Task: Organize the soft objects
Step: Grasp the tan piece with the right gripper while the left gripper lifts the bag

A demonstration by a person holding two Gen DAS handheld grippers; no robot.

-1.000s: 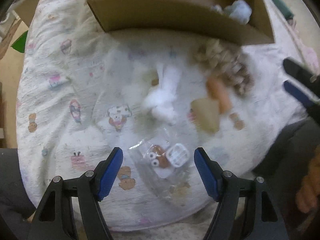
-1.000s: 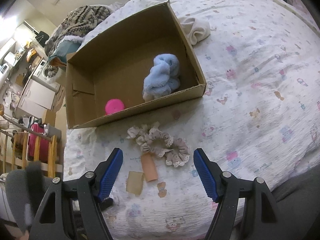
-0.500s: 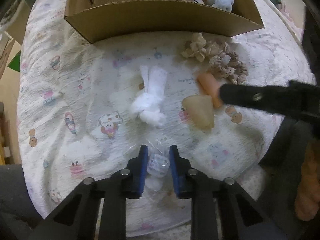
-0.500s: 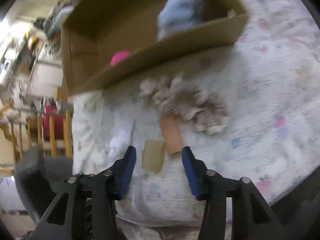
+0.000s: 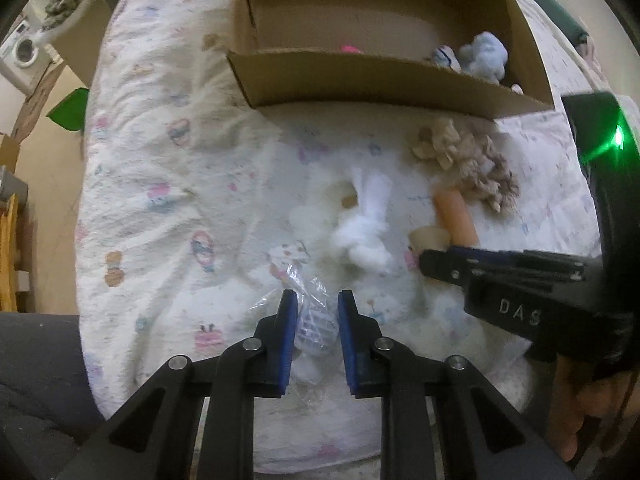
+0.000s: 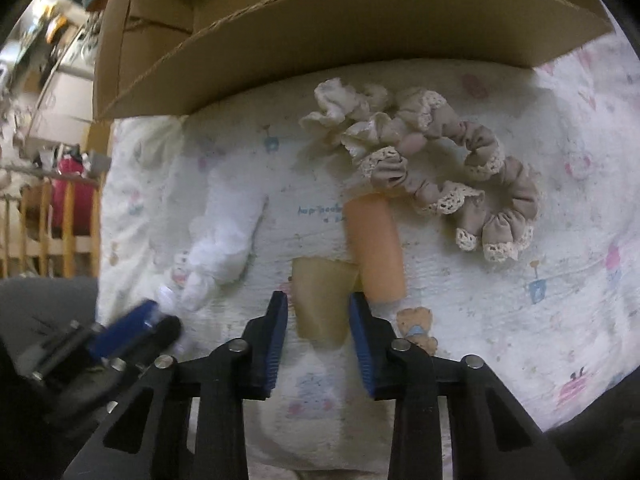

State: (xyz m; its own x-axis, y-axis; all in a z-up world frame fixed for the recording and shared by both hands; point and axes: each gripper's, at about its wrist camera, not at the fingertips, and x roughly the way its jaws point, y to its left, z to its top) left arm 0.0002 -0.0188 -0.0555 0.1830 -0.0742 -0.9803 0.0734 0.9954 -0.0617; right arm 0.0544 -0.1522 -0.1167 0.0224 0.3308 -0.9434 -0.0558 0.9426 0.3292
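Bed: white quilted cover printed with small cartoon figures; it carries every item named below.
Box: open cardboard carton at the far edge of the bed, its near wall toward both cameras.
Box contents: a blue plush in the right corner, a pink item barely showing above the near wall.
Left gripper: points steeply down at the near edge of the bed; the blue pads are drawn close and pinch a clear bag holding small items.
Bag: between the pads, crumpled plastic spreading to the left of them; whether it is clear of the cover cannot be told.
Right gripper: points down, right of the left gripper; jaws closing, with a tan pad between them. Its left edge is just beside one finger; firm contact on both sides cannot be confirmed.
Tan pad: flat on the cover near the bed's near edge, touching the lower end of an orange roll.
Orange roll: lies lengthwise toward the box, its far end under the scrunchies.
Scrunchies: beige, lace-trimmed, tangled together just before the box's near wall.
White cloth: knotted, mid-bed, between the bag and the tan pad.
Hand: bare fingers at the lower right of the left wrist view, behind the right gripper's black body.
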